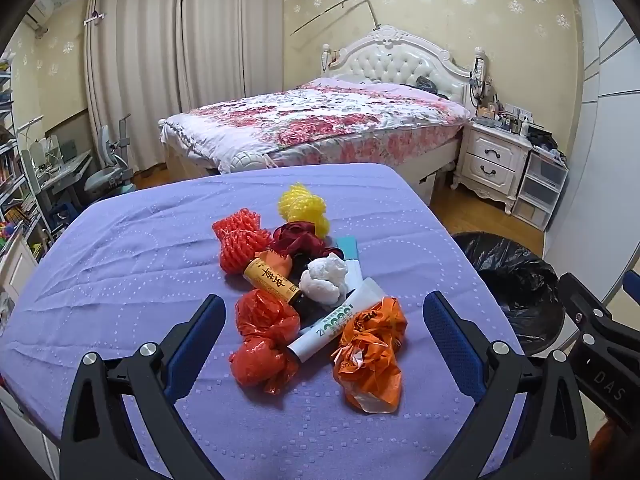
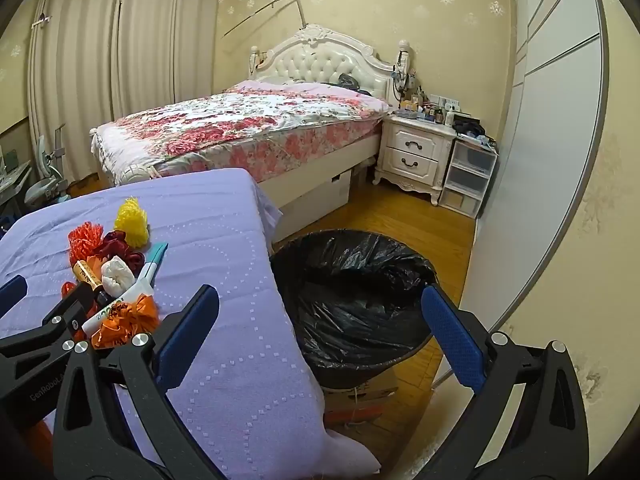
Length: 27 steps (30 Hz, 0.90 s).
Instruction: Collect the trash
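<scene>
Both grippers wide open, nothing held: left gripper [image 1: 324, 340] hovers over the trash pile on the lilac-clothed table [image 1: 120, 264], right gripper [image 2: 320, 336] over the black-lined bin [image 2: 352, 280] beside it. I'd take the crumpled orange plastic bag [image 1: 370, 364] first; white tube [image 1: 340, 324] touches it. Floral-quilted bed [image 1: 320, 120] well clear

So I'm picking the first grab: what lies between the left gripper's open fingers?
In the left wrist view, the left gripper frames a red bag, white tube and orange bag.

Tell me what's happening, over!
Both claws, left and right, open, empty. Trash pile untouched on table. Lined bin beside it, nothing blocking.
</scene>
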Motion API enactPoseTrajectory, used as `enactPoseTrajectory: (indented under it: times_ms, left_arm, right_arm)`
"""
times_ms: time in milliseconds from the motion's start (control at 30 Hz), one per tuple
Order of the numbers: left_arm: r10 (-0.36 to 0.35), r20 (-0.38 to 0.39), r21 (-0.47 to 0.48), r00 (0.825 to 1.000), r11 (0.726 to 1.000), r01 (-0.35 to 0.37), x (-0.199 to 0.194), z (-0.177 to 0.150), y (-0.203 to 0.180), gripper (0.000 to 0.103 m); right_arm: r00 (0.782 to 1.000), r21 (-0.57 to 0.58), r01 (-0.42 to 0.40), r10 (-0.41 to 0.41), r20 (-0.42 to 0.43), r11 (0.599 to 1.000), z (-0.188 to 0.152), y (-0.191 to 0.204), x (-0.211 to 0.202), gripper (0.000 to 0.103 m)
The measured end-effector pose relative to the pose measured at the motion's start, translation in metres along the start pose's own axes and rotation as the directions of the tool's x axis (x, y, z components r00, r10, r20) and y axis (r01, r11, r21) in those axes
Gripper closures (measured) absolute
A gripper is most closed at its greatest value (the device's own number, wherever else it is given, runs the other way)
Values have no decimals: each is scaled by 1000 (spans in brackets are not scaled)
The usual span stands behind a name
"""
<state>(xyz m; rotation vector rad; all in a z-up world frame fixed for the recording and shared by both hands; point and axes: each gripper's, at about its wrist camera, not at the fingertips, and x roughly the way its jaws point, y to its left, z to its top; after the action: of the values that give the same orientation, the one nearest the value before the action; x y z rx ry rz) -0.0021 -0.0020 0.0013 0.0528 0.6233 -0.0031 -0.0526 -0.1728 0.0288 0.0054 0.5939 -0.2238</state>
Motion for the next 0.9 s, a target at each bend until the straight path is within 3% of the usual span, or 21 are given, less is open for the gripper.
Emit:
enactPoseTrajectory:
  times_ms: [900]
  left_arm:
    - [-13,-9,-16,1000,1000,13,-7,4,-4,6]
  right_arm:
    - [1000,3,0,0,-20,1000,-6,-6,5,4]
